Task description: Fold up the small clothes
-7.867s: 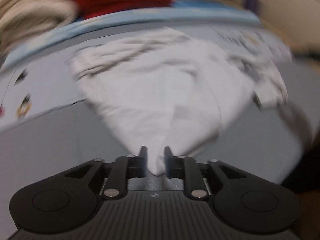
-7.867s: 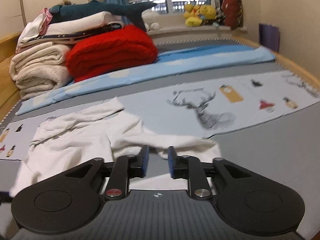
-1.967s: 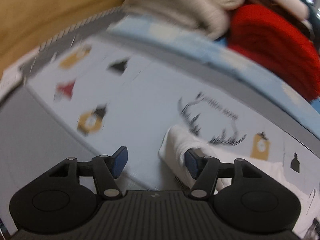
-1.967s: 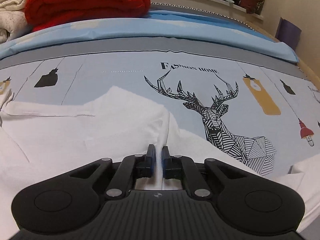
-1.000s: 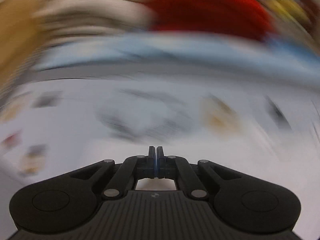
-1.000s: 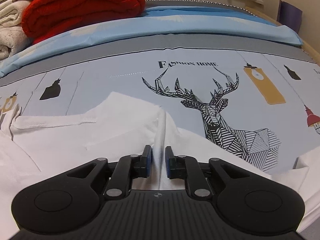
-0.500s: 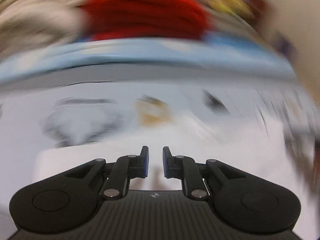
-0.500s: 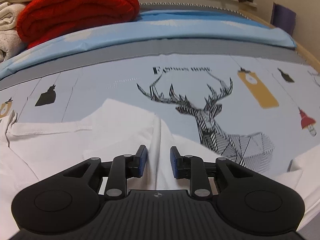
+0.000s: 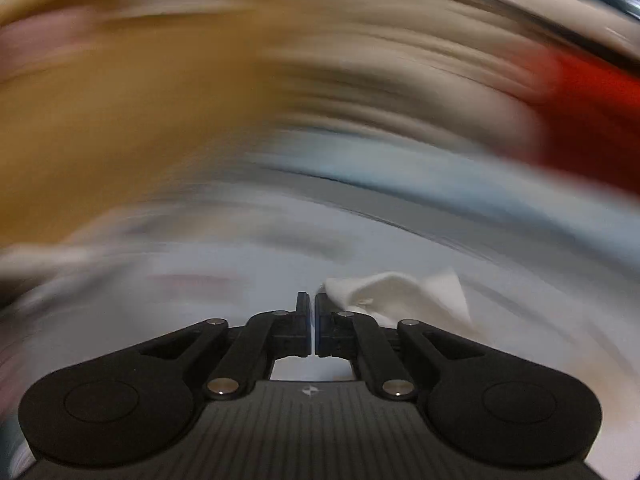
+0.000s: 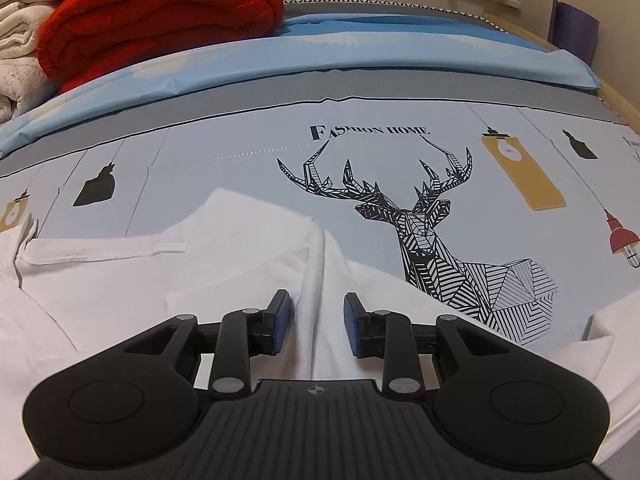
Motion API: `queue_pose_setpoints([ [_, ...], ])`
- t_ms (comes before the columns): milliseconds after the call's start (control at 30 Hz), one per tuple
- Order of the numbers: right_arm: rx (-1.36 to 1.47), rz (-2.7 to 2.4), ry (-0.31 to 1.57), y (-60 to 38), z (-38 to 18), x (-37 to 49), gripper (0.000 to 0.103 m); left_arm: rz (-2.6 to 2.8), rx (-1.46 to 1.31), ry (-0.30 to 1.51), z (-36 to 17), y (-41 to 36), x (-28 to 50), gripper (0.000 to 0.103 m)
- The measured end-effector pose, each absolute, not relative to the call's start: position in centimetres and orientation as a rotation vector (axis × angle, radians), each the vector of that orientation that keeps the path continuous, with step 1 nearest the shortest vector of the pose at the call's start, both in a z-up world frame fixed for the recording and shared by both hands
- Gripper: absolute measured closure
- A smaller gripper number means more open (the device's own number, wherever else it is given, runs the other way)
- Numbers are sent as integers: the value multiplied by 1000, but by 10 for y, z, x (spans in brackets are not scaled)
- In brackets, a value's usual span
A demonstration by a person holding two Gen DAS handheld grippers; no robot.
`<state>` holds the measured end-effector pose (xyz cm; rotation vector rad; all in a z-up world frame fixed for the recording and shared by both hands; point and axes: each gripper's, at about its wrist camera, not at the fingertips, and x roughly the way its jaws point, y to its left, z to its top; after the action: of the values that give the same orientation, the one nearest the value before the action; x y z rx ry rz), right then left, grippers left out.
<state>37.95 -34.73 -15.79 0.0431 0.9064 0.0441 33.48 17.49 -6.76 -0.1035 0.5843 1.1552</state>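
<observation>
Mid-fold. Right gripper point(image 10: 316, 326) part-open, astride shirt point(image 10: 200, 280) ridge, unpinched. Left gripper point(image 9: 311, 320) shut on shirt corner; next: carry toward 12 o'clock.

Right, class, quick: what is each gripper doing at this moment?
Left gripper: closed, pinching white cloth.
Right gripper: open, astride a ridge of the white garment, not gripping.

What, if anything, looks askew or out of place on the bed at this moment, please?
Nothing is damaged or spilled. The white garment lies unevenly, with a raised crease running between the open right claw. The left wrist view is too blurred to judge.
</observation>
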Motion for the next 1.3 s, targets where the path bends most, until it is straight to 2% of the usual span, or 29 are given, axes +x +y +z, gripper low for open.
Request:
queue_pose_setpoints([
  [67, 42, 40, 907, -347, -158, 380, 72, 1414, -109, 436, -42, 208, 307, 77],
  [133, 36, 42, 903, -346, -158, 379, 71, 1314, -127, 361, -30, 200, 306, 75],
  [167, 33, 44, 901, -346, -159, 379, 71, 1196, -115, 344, -30, 185, 312, 67],
  [200, 33, 45, 899, -347, -159, 378, 70, 1058, -94, 351, -34, 168, 323, 60],
  [233, 37, 44, 897, -348, -159, 379, 70, 875, -81, 390, -43, 148, 340, 47],
  [267, 44, 39, 897, -348, -159, 379, 69, 658, -103, 454, -56, 128, 359, 38],
  [300, 50, 34, 897, -349, -159, 379, 69, 477, -145, 531, -70, 113, 376, 37],
  [400, 48, 29, 895, -348, -159, 380, 69, 69, -266, 802, -130, 63, 417, 38],
  [500, 51, 30, 889, -349, -160, 380, 70, -39, -241, 951, -175, 24, 438, 39],
  [533, 54, 29, 886, -349, -161, 380, 70, -44, -233, 975, -185, 16, 445, 46],
  [567, 53, 28, 882, -349, -162, 380, 70, -42, -223, 991, -194, 12, 452, 65],
  [600, 47, 33, 876, -348, -163, 380, 72, -26, -186, 979, -199, 7, 456, 78],
  [633, 44, 50, 871, -347, -163, 381, 85, -26, -133, 959, -200, 1, 464, 92],
  [667, 49, 72, 869, -345, -163, 382, 93, -19, -107, 950, -203, 5, 469, 100],
  [733, 35, 62, 859, -342, -162, 385, 95, 42, -83, 909, -197, 15, 473, 103],
  [867, 107, 91, 758, -342, -151, 390, 97, 120, -71, 760, -179, 43, 478, 102],
  [900, 98, 85, 712, -340, -146, 391, 102, 128, -53, 765, -179, 47, 477, 102],
  [933, 77, 67, 658, -336, -139, 391, 103, 131, -67, 779, -179, 51, 479, 97],
  [1000, 85, 66, 618, -335, -128, 395, 101, 137, -109, 802, -176, 62, 468, 79],
  [1033, 117, 79, 631, -337, -124, 396, 100, 129, -123, 795, -175, 64, 464, 74],
  [1133, 150, 105, 679, -342, -121, 394, 94, 78, -115, 796, -164, 62, 443, 74],
  [1233, 166, 211, 828, -344, -136, 394, 94, -16, -137, 824, -161, 61, 429, 75],
  [1300, 49, 164, 935, -341, -153, 392, 93, -83, -154, 888, -167, 62, 415, 74],
])
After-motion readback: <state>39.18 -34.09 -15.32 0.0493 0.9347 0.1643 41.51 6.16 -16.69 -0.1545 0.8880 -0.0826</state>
